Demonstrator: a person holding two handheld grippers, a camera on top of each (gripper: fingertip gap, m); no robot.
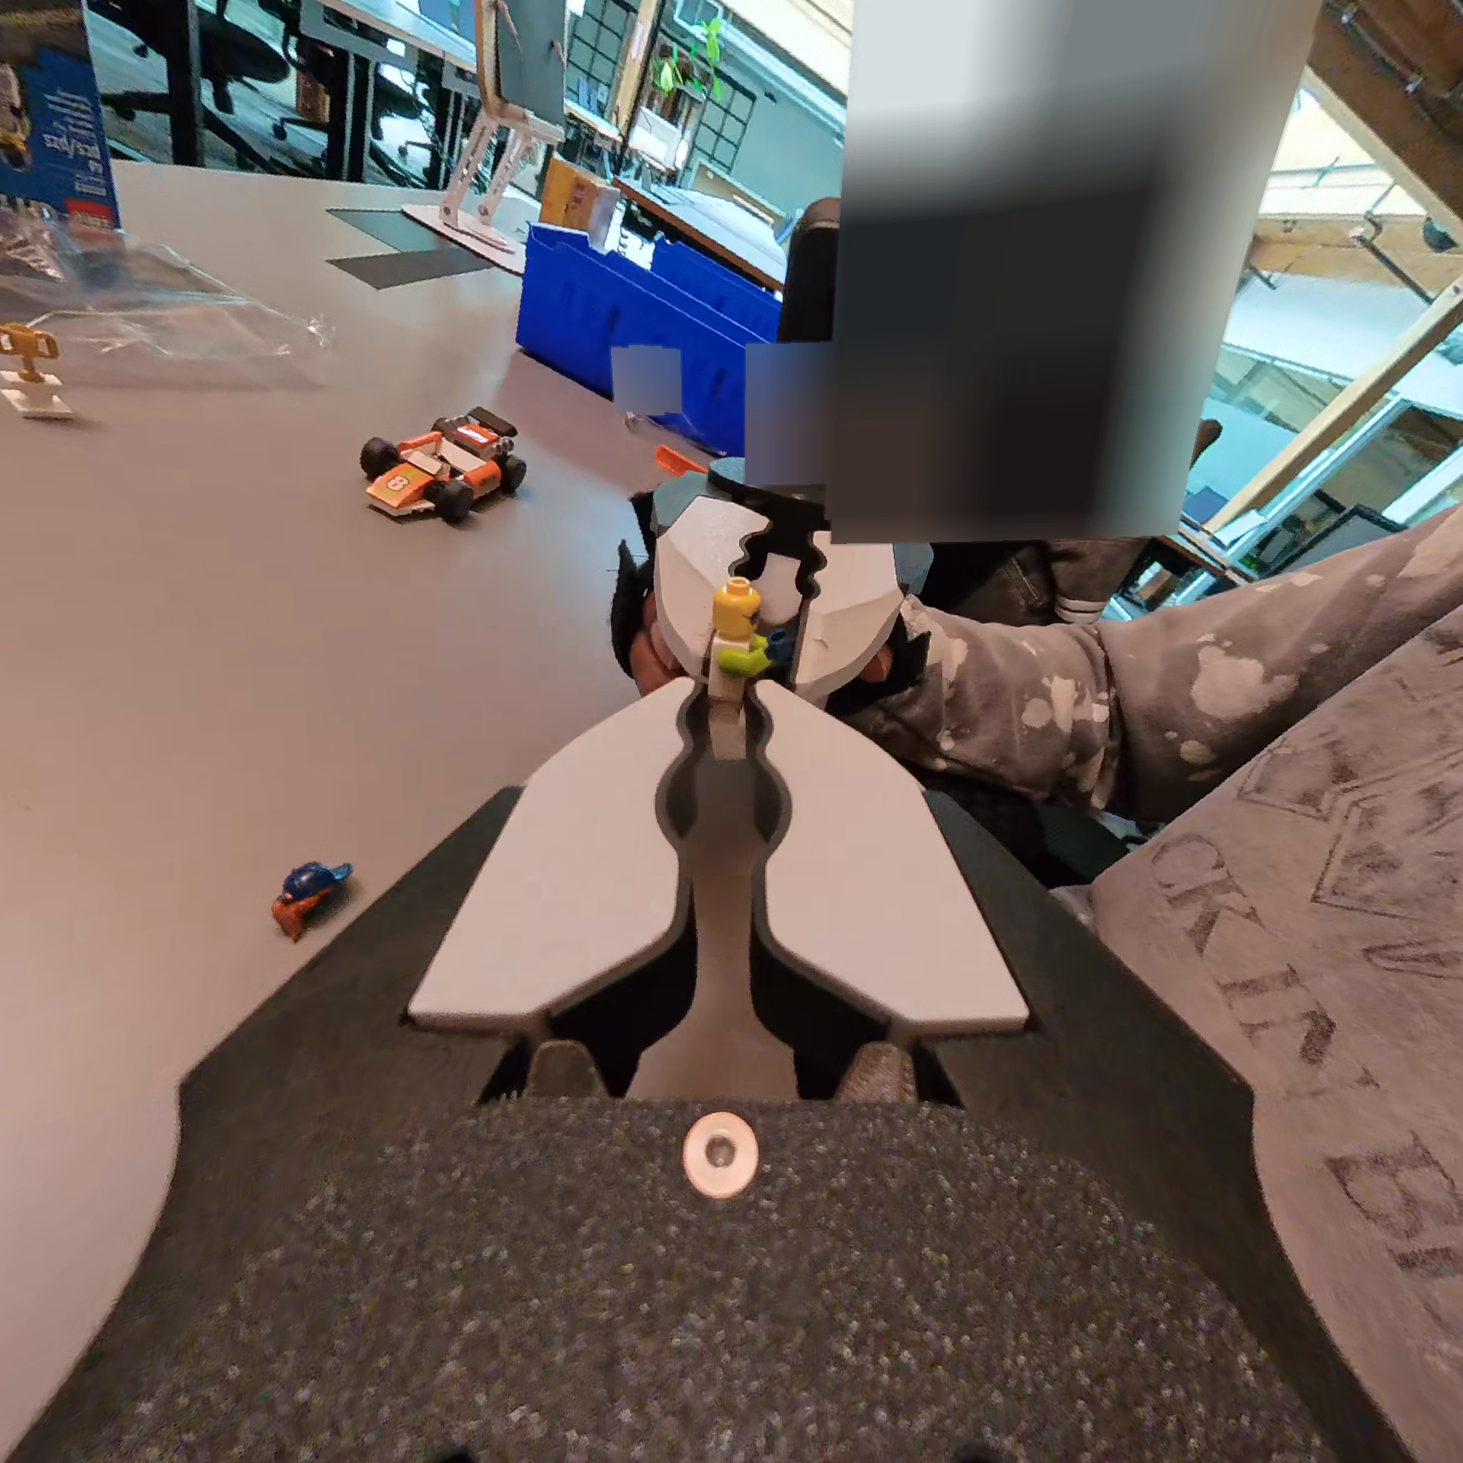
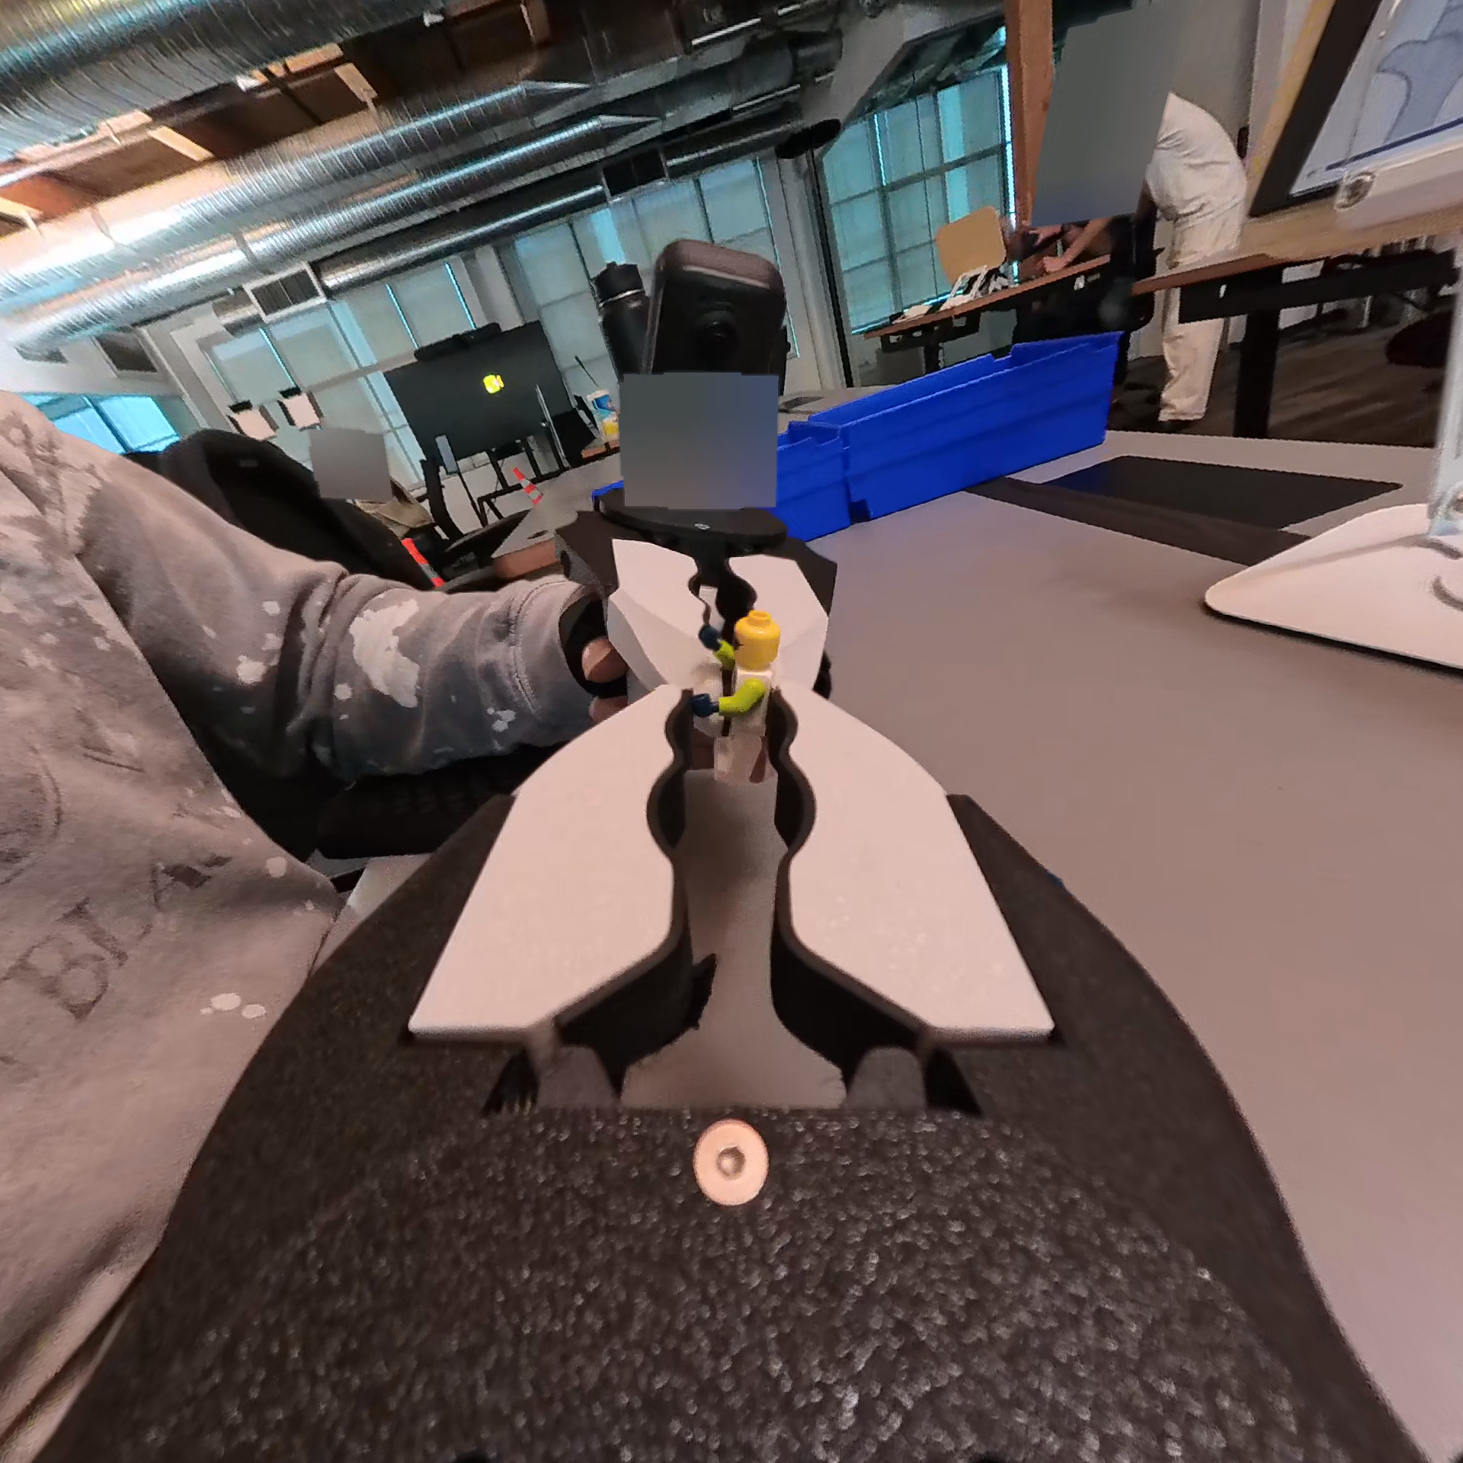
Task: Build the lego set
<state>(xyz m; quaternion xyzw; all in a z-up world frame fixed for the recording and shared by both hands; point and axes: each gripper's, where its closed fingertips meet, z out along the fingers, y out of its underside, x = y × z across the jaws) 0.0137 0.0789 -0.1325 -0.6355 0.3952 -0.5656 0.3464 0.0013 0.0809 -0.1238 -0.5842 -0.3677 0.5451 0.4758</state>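
Note:
A minifigure (image 1: 736,613) with a yellow head, white body and lime arms stands upright between the two grippers, which face each other above the grey table (image 1: 198,673). My left gripper (image 1: 722,697) is shut on its white legs. My right gripper (image 2: 730,704) has its jaws a little apart, with the minifigure (image 2: 756,641) between its tips and a gap on the left side. The right gripper also shows in the left wrist view (image 1: 780,602), just behind the figure. An orange race car (image 1: 439,475) sits on the table to the far left.
A blue and orange headpiece (image 1: 309,894) lies near the table's front left. A gold trophy (image 1: 28,372), a clear plastic bag (image 1: 158,317) and the blue set box (image 1: 47,119) are at the far left. Blue bins (image 2: 950,443) stand behind. A white stand base (image 2: 1330,586) is at right. The grippers are tip to tip, or close to it. Both grippers' tips are roughly 25 cm from the orange race car (image 1: 439,475).

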